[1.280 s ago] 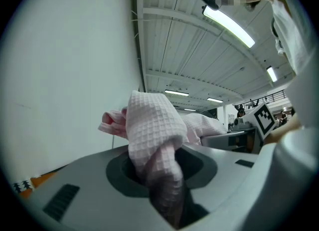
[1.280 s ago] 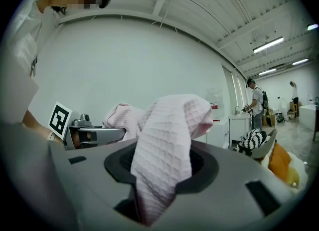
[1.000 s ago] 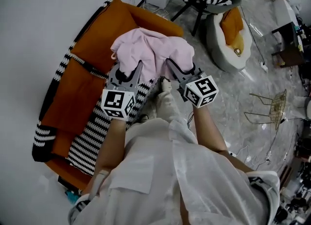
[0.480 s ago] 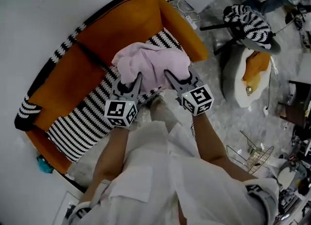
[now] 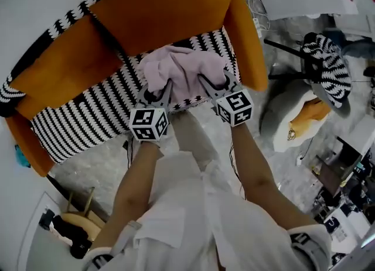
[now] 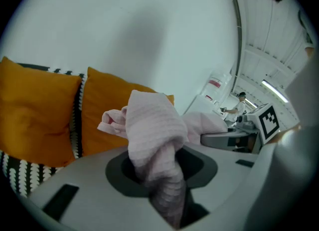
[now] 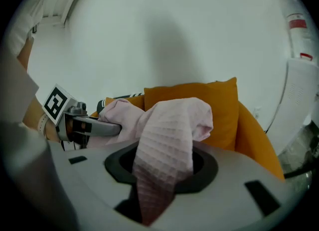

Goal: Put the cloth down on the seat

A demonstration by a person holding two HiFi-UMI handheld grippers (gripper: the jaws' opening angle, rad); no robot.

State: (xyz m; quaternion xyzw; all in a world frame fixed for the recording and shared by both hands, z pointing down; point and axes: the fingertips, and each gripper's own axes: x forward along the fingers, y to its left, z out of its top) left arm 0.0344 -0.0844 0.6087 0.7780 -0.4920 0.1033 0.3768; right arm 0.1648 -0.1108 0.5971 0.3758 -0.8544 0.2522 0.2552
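- Cloth [image 5: 183, 68], pink and bunched, is held up over the striped seat [image 5: 82, 124] of an orange sofa [image 5: 158, 12]; whether it touches the seat is unclear.
- Left tool [image 5: 158, 91] is clamped on 1 gathered edge of the cloth.
- Right tool [image 5: 212, 85] pinches another bunched edge, its jaws closed on the fabric.

No legible text or numbers
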